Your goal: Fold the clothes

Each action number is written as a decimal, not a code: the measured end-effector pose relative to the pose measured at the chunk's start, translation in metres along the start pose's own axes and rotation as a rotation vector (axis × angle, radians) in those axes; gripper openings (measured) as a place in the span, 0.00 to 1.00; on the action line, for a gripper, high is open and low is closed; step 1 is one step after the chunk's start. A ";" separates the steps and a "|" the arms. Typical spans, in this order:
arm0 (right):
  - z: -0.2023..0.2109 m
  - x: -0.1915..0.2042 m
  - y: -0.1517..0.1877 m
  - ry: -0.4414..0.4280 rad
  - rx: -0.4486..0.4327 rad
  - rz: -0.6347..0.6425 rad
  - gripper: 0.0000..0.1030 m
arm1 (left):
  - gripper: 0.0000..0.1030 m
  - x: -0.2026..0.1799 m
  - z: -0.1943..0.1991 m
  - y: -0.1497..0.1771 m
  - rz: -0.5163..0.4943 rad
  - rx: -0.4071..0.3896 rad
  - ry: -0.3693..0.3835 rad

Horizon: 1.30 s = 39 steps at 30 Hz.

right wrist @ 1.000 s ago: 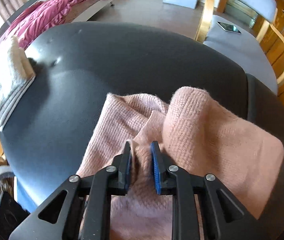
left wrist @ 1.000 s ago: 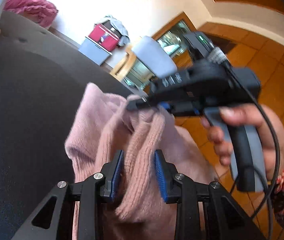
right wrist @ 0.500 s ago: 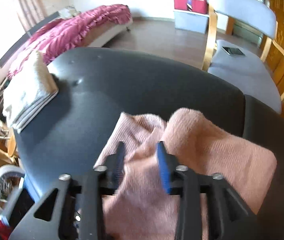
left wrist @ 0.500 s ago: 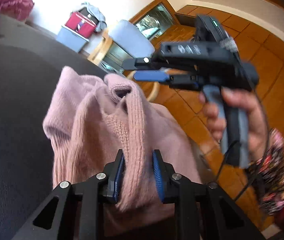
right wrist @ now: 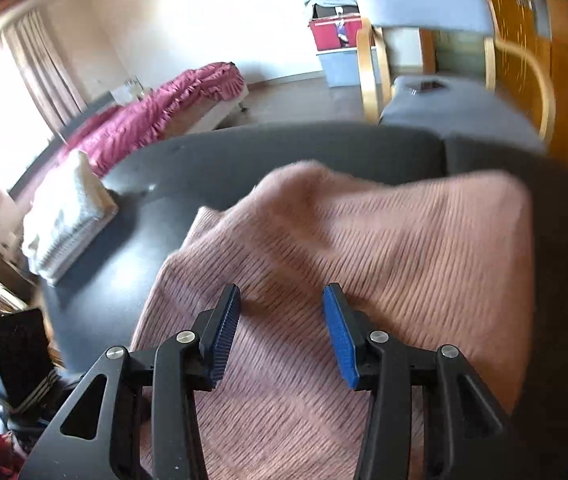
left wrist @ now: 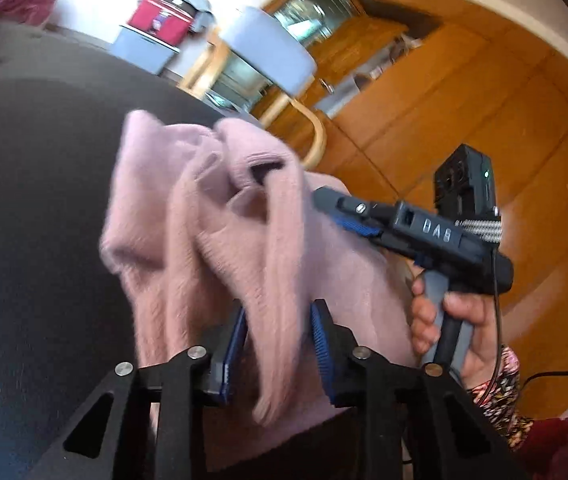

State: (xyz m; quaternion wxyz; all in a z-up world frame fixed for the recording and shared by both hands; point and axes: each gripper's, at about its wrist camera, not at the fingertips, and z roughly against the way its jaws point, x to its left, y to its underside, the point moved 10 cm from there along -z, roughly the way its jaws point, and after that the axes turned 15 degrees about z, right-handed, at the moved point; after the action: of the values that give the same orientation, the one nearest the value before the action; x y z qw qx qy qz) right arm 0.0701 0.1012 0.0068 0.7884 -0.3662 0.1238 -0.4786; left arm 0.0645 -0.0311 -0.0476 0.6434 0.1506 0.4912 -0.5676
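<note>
Left gripper (left wrist: 276, 344) clamped; right gripper (right wrist: 282, 332) gaping

Both grippers are built from black angular linkage arms joined with silver screws and fitted with ribbed blue pads (right wrist: 339, 336). On the right gripper (left wrist: 347, 216), white lettering, a grey handle and a thin dark cable are seen. A floral-patterned sleeve (left wrist: 499, 392) is worn.

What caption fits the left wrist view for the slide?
Left tongs pinch a strip of the pink sweater over the dark table; right tongs open alongside.
</note>
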 end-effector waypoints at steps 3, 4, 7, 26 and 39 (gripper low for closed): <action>0.004 0.012 0.007 -0.044 -0.053 0.030 0.45 | 0.37 -0.011 -0.014 -0.011 0.017 0.085 0.005; 0.007 0.018 0.008 -0.058 -0.067 0.052 0.45 | 0.39 -0.014 -0.019 -0.015 0.028 0.104 0.004; 0.018 0.037 0.014 -0.119 -0.115 0.100 0.45 | 0.40 -0.017 -0.038 -0.025 0.047 0.163 -0.036; 0.094 -0.019 0.051 0.100 -0.372 -0.017 0.45 | 0.11 -0.055 -0.005 -0.038 0.072 0.040 0.168; 0.085 -0.013 0.065 0.057 -0.320 0.005 0.46 | 0.11 -0.057 0.051 -0.024 0.069 -0.031 0.201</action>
State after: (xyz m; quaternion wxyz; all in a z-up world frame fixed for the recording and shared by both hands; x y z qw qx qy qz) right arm 0.1532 0.1695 0.0192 0.7173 -0.4730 0.2219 -0.4610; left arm 0.0741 -0.0440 0.0306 0.6122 0.2136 0.5566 -0.5193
